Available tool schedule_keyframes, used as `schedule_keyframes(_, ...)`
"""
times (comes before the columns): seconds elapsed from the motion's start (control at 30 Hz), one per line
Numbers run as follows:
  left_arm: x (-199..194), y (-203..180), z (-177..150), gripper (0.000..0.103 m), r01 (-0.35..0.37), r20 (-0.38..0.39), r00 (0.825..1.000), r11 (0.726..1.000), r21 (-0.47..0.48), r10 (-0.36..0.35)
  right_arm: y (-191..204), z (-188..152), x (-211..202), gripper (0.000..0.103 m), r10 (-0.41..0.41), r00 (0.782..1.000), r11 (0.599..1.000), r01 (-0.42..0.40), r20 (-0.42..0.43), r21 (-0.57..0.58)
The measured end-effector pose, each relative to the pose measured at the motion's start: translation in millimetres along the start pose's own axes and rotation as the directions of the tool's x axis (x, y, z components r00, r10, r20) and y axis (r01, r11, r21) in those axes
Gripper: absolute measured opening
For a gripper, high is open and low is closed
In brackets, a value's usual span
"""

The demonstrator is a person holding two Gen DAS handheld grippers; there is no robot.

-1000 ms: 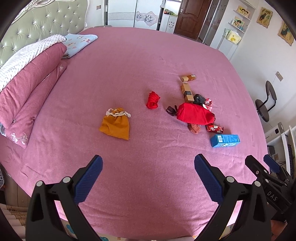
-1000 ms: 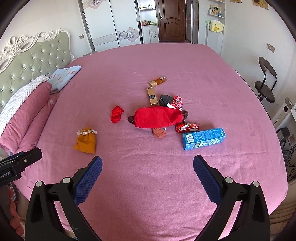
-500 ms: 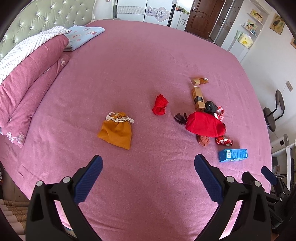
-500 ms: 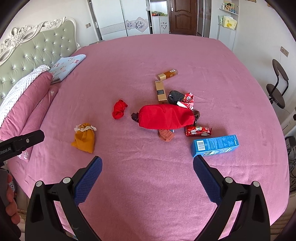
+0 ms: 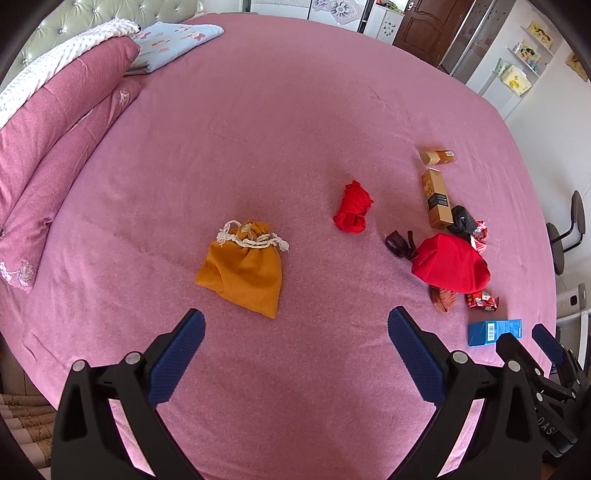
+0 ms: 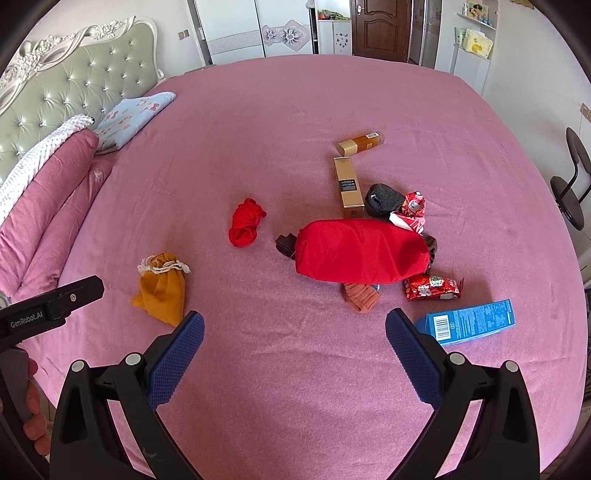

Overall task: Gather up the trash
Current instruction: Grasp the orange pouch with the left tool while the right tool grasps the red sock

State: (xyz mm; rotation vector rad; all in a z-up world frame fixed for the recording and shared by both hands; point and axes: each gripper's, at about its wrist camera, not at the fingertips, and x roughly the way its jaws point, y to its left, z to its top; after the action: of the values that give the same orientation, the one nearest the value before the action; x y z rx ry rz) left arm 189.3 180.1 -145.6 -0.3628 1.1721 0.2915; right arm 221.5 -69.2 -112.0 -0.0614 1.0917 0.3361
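On the pink bed (image 5: 280, 122) (image 6: 280, 122) lies a scatter of items. An orange drawstring pouch (image 5: 242, 271) (image 6: 162, 290) sits just ahead of my left gripper (image 5: 295, 332), which is open and empty. My right gripper (image 6: 294, 332) is open too, hovering short of a red pouch (image 6: 360, 251) (image 5: 450, 264). A blue box (image 6: 467, 322) (image 5: 493, 331) lies by its right finger. Red snack wrappers (image 6: 432, 288) (image 5: 480, 300), two tan boxes (image 6: 348, 186) (image 5: 436, 199), a black lump (image 6: 384, 200), a crumpled red cloth (image 6: 245, 221) (image 5: 352, 212) and an orange sock (image 6: 362, 297) lie around.
Pink pillows (image 5: 48, 140) and a light blue pillow (image 6: 135, 120) line the left side by the tufted headboard (image 6: 70, 81). A black chair (image 6: 574, 184) stands off the bed's right edge. Wardrobe and a brown door (image 6: 376, 29) are at the back.
Both grippers have moved forward and lower over the bed, so the orange pouch and the red pouch pile look bigger. Both stay open, and no item has shifted.
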Motion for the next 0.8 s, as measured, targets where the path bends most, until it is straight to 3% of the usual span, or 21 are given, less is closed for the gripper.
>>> schedule_keyframes(0.3,93,29,29,0.099,-0.053,-0.067,0.996,0.999,0.005,0.053,16,19,65,0.095,0.002,1.000,1.000,-0.002,-0.024,-0.014)
schedule_keyframes(0.63,195,55,46,0.099,-0.051,-0.161,0.986,0.999,-0.017,0.047,27,38,125,0.095,-0.003,0.999,1.000,0.002,-0.037,-0.031)
schedule_keyframes(0.8,224,58,46,0.097,-0.043,-0.201,0.979,0.999,-0.014,0.039,33,45,148,0.095,0.012,0.999,0.999,-0.014,-0.050,-0.041)
